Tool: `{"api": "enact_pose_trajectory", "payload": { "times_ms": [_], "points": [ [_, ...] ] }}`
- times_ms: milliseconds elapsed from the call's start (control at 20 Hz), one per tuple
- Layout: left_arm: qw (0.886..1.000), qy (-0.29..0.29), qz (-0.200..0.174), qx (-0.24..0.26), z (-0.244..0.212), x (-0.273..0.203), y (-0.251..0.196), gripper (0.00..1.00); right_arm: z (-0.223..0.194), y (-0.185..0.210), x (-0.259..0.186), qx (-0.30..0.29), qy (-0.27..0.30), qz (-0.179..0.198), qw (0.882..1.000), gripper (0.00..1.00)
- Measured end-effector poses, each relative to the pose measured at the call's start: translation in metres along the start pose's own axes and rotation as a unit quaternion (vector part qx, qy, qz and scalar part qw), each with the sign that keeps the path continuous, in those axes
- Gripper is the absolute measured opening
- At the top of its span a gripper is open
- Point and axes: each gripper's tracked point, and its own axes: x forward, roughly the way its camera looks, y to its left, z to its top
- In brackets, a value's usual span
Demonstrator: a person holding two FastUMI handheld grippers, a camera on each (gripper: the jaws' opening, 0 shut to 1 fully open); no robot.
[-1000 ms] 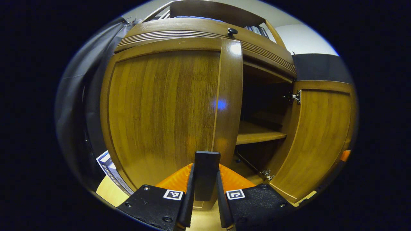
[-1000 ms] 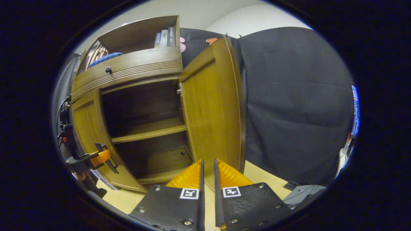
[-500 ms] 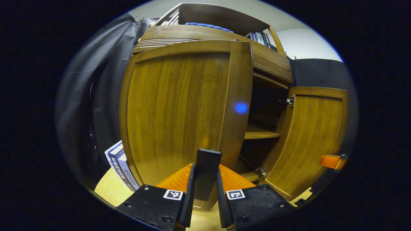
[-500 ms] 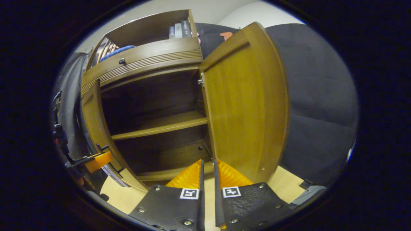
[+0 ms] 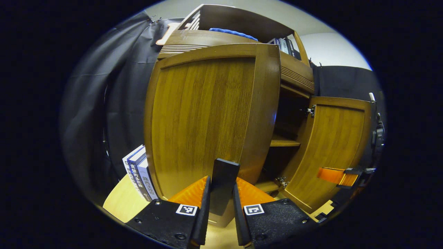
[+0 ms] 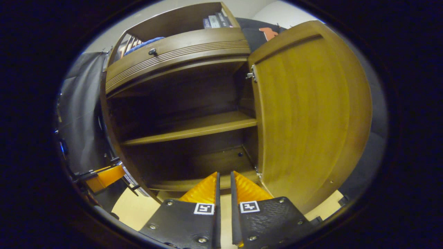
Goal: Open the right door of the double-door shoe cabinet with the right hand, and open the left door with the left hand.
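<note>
1. Down at the bottom of the left gripper view, the left gripper [image 5: 221, 207] is clamped on a black handle [image 5: 223, 183] at the lower edge of the left door [image 5: 207, 117]. That door is swung partway out from the shoe cabinet [image 6: 180, 48].
2. Biggest risk from here imo: the handle is a slim slab, so if the pull drifts off the hinge arc it could twist out of the grip and the door would stall half open.
3. Books [image 5: 138, 171] stand on the floor just beside the door's hinge side, so a wide swing might bump them.
4. Right door [image 6: 308, 114] looks wide open already, shelf [image 6: 193, 128] fully exposed.
5. Right gripper [image 6: 224, 207] has its fingers nearly together with only a thin slit between them, holding nothing and hovering in front of the cabinet's bottom edge. It's probably done its part.
</note>
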Motion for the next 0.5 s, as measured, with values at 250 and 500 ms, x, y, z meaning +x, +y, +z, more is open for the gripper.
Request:
{"api": "enact_pose_trajectory", "payload": {
  "times_ms": [250, 500],
  "points": [
    [1.0, 0.002, 0.02, -0.007, -0.002, -0.022, 0.016, 0.35, -0.007, 0.022, 0.006, -0.005, 0.011, 0.033, 0.999, 0.13],
    [0.999, 0.002, 0.046, -0.004, -0.002, -0.042, 0.034, 0.37, -0.014, 0.037, 0.006, -0.013, 0.021, 0.056, 0.998, 0.13]
  ]
}}
